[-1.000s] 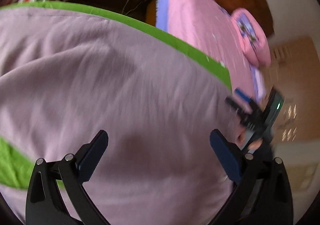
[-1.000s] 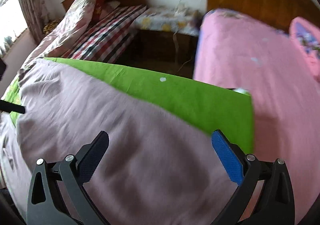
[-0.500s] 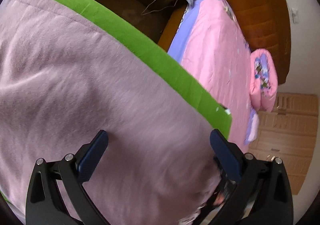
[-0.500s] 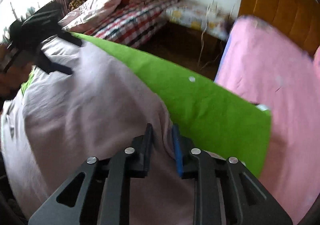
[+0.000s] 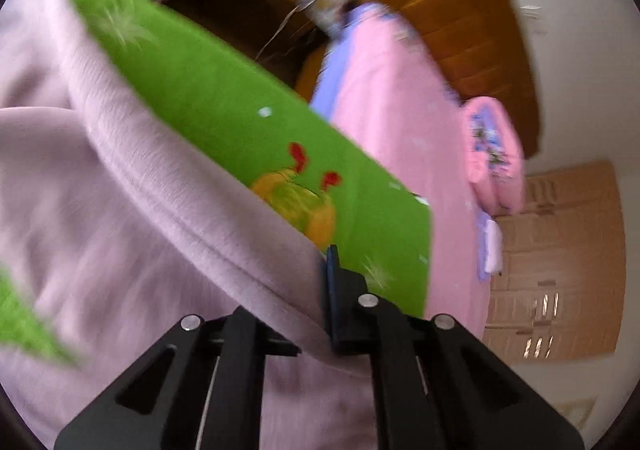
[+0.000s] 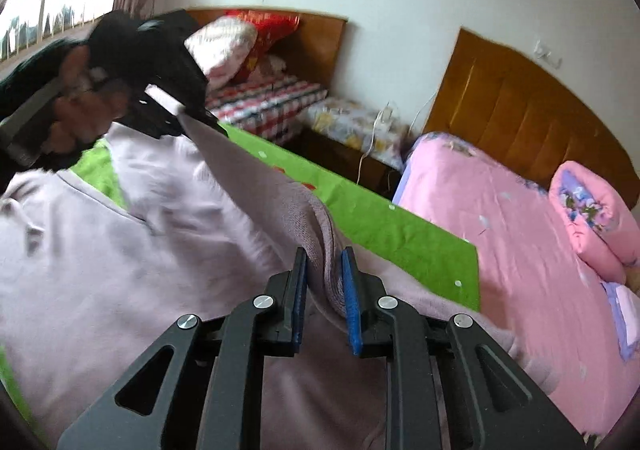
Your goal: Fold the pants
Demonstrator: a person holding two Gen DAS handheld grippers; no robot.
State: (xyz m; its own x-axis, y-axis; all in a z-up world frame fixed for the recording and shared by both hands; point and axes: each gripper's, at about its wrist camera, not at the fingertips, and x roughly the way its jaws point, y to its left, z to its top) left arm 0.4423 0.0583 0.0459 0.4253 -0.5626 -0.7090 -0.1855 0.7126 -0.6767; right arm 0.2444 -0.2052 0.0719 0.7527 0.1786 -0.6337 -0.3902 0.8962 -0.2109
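Bedroom; green mat (image 6: 400, 234) carried pants (image 6: 120, 258). Left gripper (image 5: 320, 290) and right gripper (image 6: 324, 286) each clamped on lifted far edge. Advice: raise both evenly, keep edge taut, align hems.

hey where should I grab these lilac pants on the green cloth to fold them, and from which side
Grip the thick stitched edge of the pants, as both grippers do now: right gripper and left gripper are shut on it. Come in from the near side, fingers level with the green cloth, since that edge lifts into a pinchable ridge.
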